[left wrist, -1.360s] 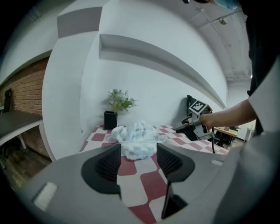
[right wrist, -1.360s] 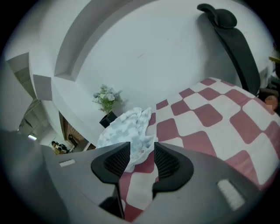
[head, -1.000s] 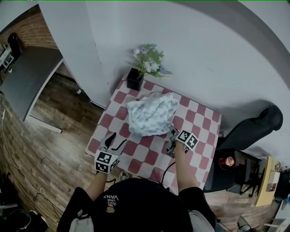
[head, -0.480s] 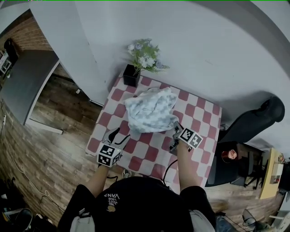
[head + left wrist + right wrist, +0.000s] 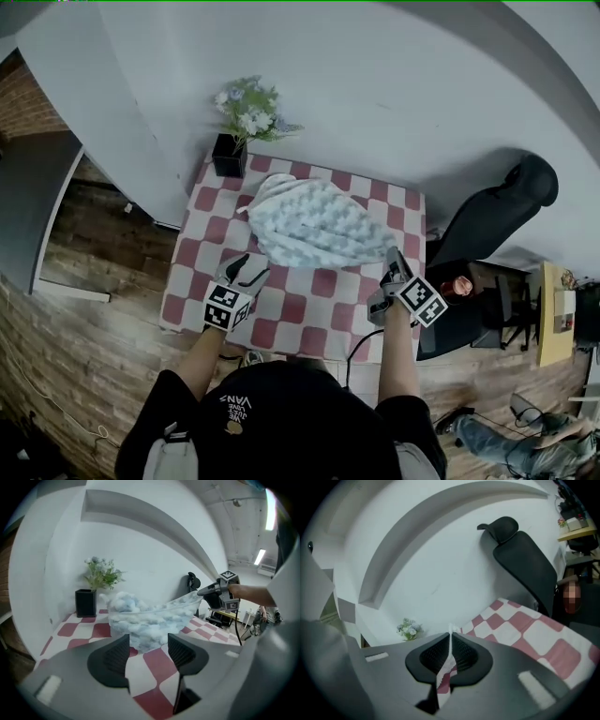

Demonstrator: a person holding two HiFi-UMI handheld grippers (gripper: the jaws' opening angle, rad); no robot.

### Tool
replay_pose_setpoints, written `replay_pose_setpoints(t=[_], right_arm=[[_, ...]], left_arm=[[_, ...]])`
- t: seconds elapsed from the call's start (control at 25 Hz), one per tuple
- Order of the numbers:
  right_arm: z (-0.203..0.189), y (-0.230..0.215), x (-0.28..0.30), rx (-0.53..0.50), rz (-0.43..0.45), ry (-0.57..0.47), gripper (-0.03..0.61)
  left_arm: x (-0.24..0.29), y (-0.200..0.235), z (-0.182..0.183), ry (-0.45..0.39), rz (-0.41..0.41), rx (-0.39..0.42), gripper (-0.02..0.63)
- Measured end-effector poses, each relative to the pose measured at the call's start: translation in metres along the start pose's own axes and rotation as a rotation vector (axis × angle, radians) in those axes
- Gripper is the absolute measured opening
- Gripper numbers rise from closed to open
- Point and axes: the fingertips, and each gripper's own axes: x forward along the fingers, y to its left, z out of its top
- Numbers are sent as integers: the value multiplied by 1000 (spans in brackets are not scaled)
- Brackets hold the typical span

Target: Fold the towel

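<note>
Flowerpot (image 5: 228,156), black and square, stands at the far left corner of the red-and-white checked table (image 5: 309,309), close to the white wall (image 5: 375,84). Pale flowers (image 5: 248,101) rise from it.

Left gripper (image 5: 247,272) is over the near left part of the table and points toward the towel (image 5: 314,230). In the left gripper view its jaws stand well apart with nothing pressed between the pads. The towel's near edge lies just ahead of the tips, over the checked cloth.

The towel is pale blue-white with a bumpy surface. It occupies the middle and far part of the table as a rumpled heap, its left end near the flowerpot. Its right corner is drawn out and raised clear of the tabletop. In the left gripper view this corner runs as a taut sheet up to the right gripper (image 5: 394,261).

The right gripper is above the table's near right edge. In the right gripper view its jaws are together, pinching a thin white edge of the towel between the pads.

A black chair (image 5: 497,220) stands just off the table's right side, against the wall.
</note>
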Motion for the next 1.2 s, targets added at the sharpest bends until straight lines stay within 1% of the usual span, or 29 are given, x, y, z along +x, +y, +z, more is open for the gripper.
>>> replay_pose_setpoints(t=[0.16, 0.32, 0.52, 0.72, 0.92, 1.08, 1.2], right_arm=[[33, -22, -47, 12, -40, -107, 15], [52, -51, -92, 30, -101, -181, 15], [54, -86, -138, 67, -171, -230, 15], [42, -117, -169, 112, -231, -244, 15], [24, -138, -181, 130, -279, -216, 15], [12, -154, -177, 124, -326, -175, 15], [3, -161, -172, 126, -350, -153, 15]], left_arm=[[20, -14, 10, -5, -48, 16, 232], [40, -25, 23, -18, -84, 19, 232], [70, -25, 48, -53, -103, -30, 232], [98, -9, 72, -69, -72, -86, 232], [121, 13, 96, -94, -27, -169, 232], [141, 41, 118, -120, 23, -285, 232], [160, 64, 131, -110, 67, -361, 233]])
